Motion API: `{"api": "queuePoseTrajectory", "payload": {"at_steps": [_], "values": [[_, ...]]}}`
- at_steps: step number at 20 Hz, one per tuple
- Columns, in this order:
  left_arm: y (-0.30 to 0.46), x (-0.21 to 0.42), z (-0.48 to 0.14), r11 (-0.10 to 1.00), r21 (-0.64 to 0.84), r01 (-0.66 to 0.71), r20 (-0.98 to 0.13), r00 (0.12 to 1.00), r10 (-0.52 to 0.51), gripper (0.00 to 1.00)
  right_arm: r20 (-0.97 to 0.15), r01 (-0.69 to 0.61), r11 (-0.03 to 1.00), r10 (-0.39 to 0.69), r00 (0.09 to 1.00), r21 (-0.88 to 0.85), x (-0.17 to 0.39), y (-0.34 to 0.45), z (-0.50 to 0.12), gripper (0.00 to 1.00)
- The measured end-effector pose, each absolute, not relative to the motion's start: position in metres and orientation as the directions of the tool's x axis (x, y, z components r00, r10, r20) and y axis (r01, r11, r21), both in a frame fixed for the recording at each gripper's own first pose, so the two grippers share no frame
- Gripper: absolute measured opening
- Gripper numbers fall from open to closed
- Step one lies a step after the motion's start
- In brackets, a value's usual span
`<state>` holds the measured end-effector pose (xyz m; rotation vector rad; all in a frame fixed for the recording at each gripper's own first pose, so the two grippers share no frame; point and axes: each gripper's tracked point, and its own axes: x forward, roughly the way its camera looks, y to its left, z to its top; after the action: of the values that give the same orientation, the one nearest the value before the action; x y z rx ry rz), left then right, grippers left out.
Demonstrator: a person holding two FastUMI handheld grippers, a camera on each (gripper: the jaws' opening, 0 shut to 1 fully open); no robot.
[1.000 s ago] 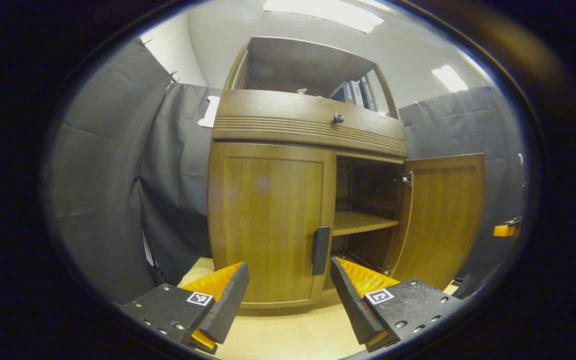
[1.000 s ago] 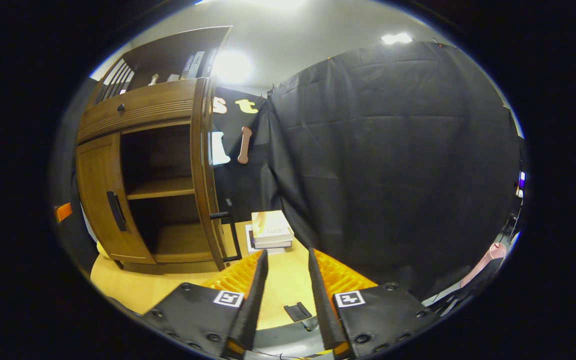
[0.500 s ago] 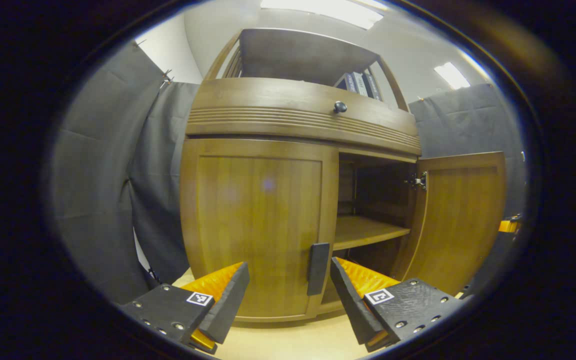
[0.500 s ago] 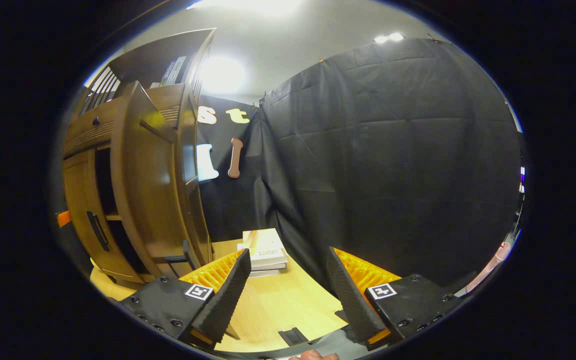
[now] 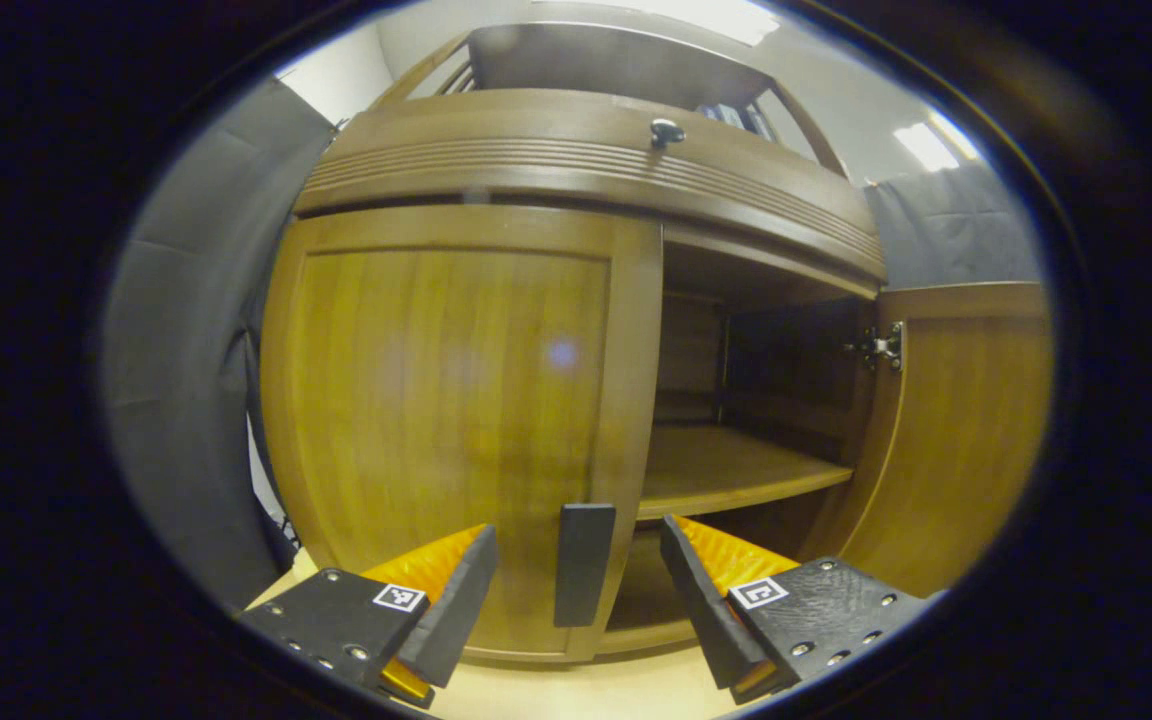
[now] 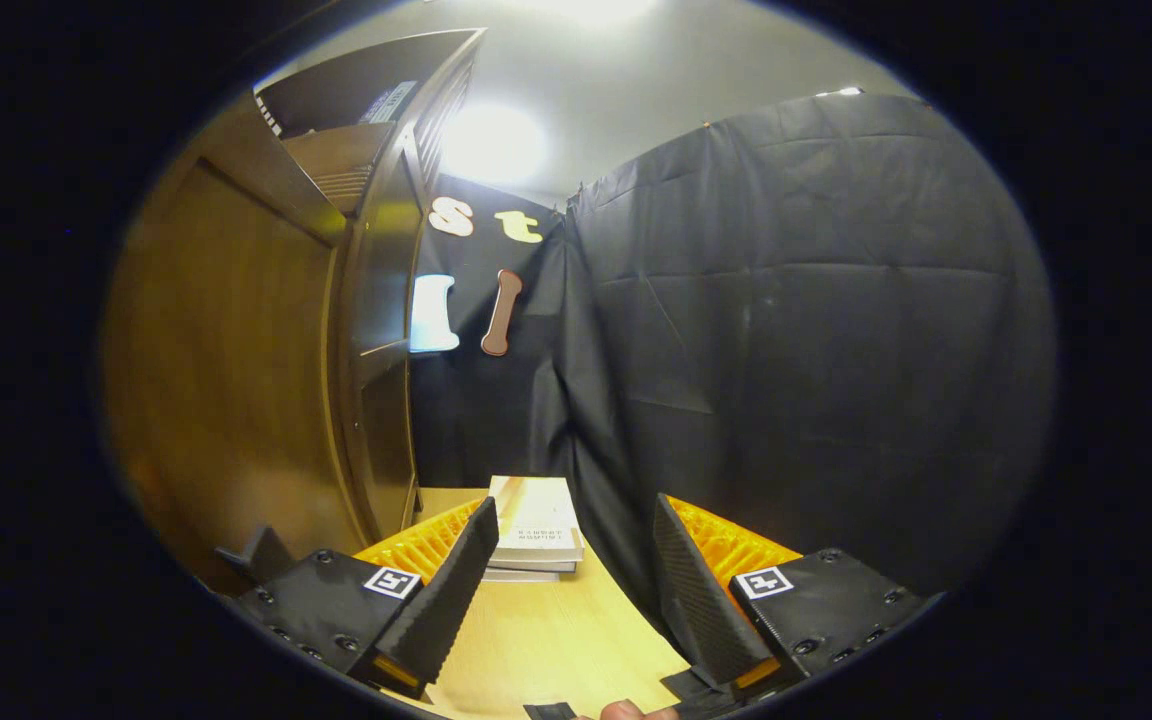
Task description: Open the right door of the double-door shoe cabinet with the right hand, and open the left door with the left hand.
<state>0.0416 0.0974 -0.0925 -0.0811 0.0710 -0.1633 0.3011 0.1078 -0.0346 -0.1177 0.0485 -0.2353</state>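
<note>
The left hand-held gripper, now closer, straddles the left door's handle ungrasped; the right hand-held gripper is released beside the opened right door.

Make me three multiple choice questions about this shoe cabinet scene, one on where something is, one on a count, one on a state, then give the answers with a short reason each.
1. Where does the left door's handle sit in the left gripper view?
A. between the left gripper's fingers
B. on the drawer
C. on the booth wall

2. How many knobs show on the drawer?
A. none
B. one
C. three

3. What state is the left door in?
A. removed
B. wide open
C. closed

Answers: 1 A, the handle stands in the gap between the open fingers. 2 B, a single knob shows. 3 C, it lies flush with the frame while the right door is swung open.
</note>
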Motion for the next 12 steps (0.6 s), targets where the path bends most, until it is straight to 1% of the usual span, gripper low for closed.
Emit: {"api": "queuePoseTrajectory", "payload": {"at_steps": [4,6,9,10,11,12], "values": [[0.101,0.041,-0.099,0.993,-0.063,0.102,-0.120,0.987,-0.109,0.95,-0.063,0.183,0.977,-0.190,0.980,-0.111,0.315,0.110,-0.041,0.97],[0.099,0.035,-0.093,0.997,-0.065,0.047,-0.130,0.990,-0.055,0.80,-0.084,0.157,0.983,-0.164,0.983,-0.092,0.320,0.113,-0.045,0.98],[0.097,0.043,-0.094,0.996,-0.083,0.032,-0.156,0.987,-0.044,0.59,-0.098,0.145,0.988,-0.150,0.984,-0.060,0.325,0.115,-0.047,0.99],[0.098,0.045,-0.096,0.995,-0.091,0.035,-0.158,0.986,-0.050,0.51,-0.100,0.143,0.988,-0.148,0.984,-0.060,0.327,0.114,-0.048,0.97],[0.100,0.046,-0.106,0.994,-0.098,0.041,-0.160,0.985,-0.057,0.48,-0.101,0.141,0.988,-0.147,0.984,-0.061,0.328,0.113,-0.048,0.97],[0.091,0.053,-0.106,0.991,-0.113,0.076,-0.157,0.983,-0.094,0.46,-0.101,0.141,0.988,-0.147,0.984,-0.064,0.328,0.112,-0.047,0.97]]}}
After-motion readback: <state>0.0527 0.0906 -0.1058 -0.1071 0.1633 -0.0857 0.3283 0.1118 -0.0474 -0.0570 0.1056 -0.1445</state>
